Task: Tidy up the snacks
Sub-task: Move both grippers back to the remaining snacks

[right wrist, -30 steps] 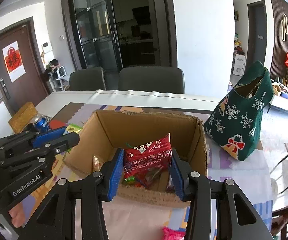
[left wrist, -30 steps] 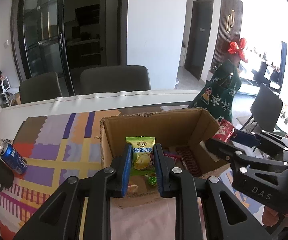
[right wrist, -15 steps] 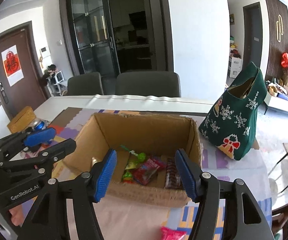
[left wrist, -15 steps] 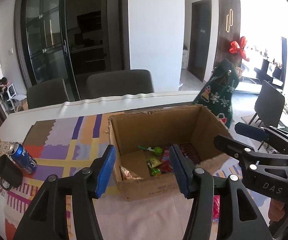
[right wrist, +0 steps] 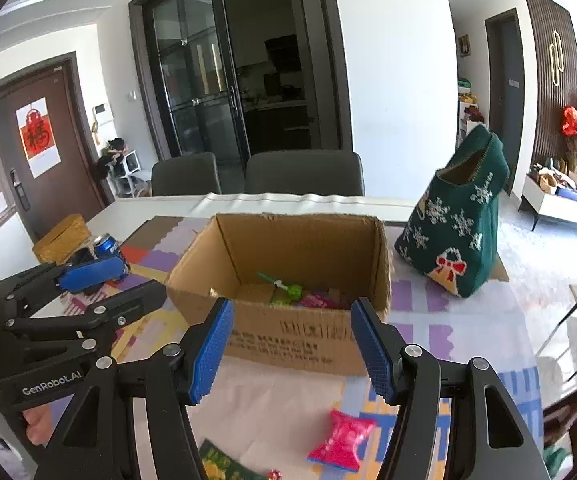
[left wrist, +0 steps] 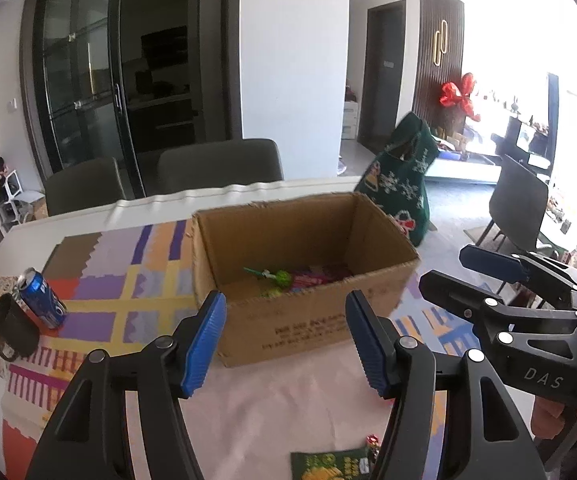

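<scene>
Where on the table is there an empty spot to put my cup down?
Free patches: the pale cloth just in front of the cardboard box, and the mat between the box and the green knitted bag. It is crowded by the blue can and black mug, and near the pink snack and green packet.

You let go of both packets into the cardboard box. Your left gripper and right gripper opened, emptied, and drew back from it.
</scene>
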Motion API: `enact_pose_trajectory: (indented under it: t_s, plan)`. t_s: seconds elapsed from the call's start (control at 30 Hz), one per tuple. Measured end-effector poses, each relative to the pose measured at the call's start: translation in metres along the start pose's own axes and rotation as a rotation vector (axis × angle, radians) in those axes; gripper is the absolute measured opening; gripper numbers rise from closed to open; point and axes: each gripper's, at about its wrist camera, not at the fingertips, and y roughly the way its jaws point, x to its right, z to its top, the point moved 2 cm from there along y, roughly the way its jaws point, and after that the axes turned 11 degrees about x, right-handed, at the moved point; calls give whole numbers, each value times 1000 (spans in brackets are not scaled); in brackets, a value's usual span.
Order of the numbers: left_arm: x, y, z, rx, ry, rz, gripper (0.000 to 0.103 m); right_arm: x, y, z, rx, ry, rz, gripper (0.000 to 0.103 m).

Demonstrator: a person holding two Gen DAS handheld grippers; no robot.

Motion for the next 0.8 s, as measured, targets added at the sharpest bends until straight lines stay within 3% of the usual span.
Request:
enact_pose_trajectory:
  t_s: [0.47,0.8]
  plan:
    - [25,-17,-62,-110,-8,-66,61,8,-32,-54,-80,15,-19,62]
    - [47,-29,-111,-177,46,-137,61,6,-49,-114,-204,36,-19,62]
